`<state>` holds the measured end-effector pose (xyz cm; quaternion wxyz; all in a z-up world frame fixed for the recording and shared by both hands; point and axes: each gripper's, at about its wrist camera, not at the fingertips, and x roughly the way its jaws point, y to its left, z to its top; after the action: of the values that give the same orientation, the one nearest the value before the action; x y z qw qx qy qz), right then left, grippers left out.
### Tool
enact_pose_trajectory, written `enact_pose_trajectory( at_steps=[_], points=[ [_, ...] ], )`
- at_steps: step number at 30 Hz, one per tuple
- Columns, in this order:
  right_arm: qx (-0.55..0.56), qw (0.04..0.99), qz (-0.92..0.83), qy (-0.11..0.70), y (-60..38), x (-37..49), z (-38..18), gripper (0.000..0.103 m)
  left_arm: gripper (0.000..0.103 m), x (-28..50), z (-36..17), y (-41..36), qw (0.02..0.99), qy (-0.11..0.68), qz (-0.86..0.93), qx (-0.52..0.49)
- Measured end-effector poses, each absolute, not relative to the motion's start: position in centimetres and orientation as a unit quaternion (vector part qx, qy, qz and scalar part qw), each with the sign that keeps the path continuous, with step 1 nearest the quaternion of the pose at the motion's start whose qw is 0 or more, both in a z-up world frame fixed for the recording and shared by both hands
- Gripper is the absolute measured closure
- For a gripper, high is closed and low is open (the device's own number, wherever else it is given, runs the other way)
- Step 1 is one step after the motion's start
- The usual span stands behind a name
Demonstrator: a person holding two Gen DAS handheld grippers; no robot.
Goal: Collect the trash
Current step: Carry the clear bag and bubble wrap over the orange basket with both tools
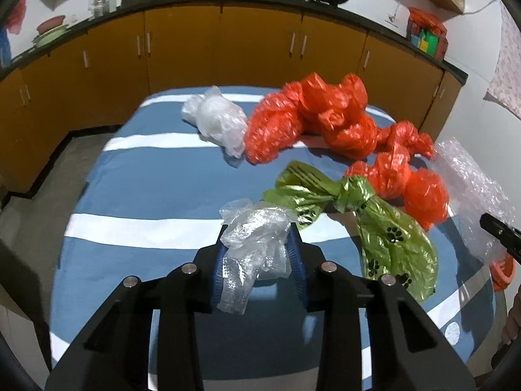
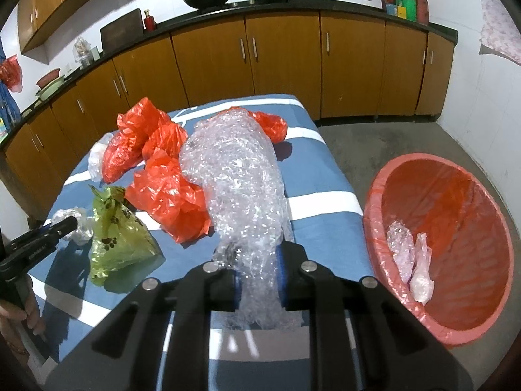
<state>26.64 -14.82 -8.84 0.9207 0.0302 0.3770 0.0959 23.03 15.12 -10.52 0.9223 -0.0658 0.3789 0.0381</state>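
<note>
My left gripper [image 1: 259,239] is shut on a crumpled clear plastic bag [image 1: 257,228], held just above the blue-and-white striped cloth [image 1: 146,189]. The right wrist view shows the same gripper [image 2: 66,224] from the side at the left edge. My right gripper [image 2: 257,262] is shut on a big wad of bubble wrap [image 2: 234,169], which rises in front of the camera. A green paw-print bag [image 1: 387,228] lies to the right of the left gripper. Knotted red bags [image 1: 312,117] and a whitish bag [image 1: 215,117] lie farther back.
A red-lined round bin [image 2: 456,195] stands on the floor right of the table, with two pieces of clear plastic [image 2: 410,260] inside. Orange cabinets [image 2: 276,58] run along the far wall under a dark counter with woks. A person's hand [image 2: 29,312] shows at the left edge.
</note>
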Motion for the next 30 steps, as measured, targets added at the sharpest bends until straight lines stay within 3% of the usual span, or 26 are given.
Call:
enact_pose_trajectory(
  at_steps=[11, 30],
  points=[
    [0.047, 0.931, 0.092, 0.350, -16.7, 24.6, -6.3, 0.086, 0.068, 21.5, -5.5, 13.4, 0.943, 0.323, 0.017, -0.081],
    [0.087, 0.944, -0.009, 0.318, -27.7, 21.5, -4.0, 0.086, 0.068, 22.2, -0.1, 0.2, 0.956, 0.267, -0.114, -0.050]
  ],
)
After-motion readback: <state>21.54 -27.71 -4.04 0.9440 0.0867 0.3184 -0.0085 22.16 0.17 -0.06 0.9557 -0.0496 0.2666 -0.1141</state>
